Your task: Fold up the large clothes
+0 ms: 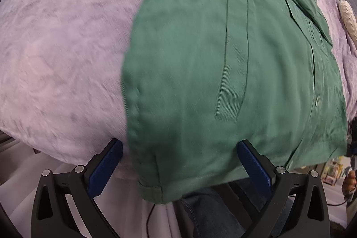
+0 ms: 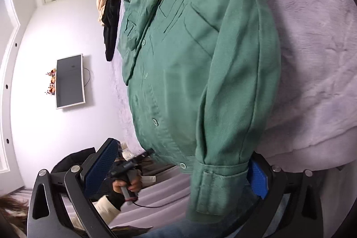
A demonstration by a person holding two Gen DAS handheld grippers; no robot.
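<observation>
**Green jacket on the bed, both grippers wide at its near hem**

We see the green jacket lying front-up on the lilac plush blanket, collar at the far end and the hem hanging over the near edge of the bed. In the right wrist view one sleeve lies folded along the jacket's right side, its cuff dangling off the near edge.

Our left gripper has its fingers spread apart, the hem corner drooping between them with nothing pinched. Our right gripper is likewise spread; the cuff sits against its right pad, but we cannot tell whether it truly touches.

We judge the cloth to be a mid-weight woven cotton: soft, limp, not slippery, not fragile. It will sag wherever it is unsupported and drag on the plush rather than slide. Doubled seams give the firmest hold, so we would take the hem corner and the stitched cuff band, clear of the buttons.

No container shows in either view. Other clothes lie at the far left of the bed.
</observation>
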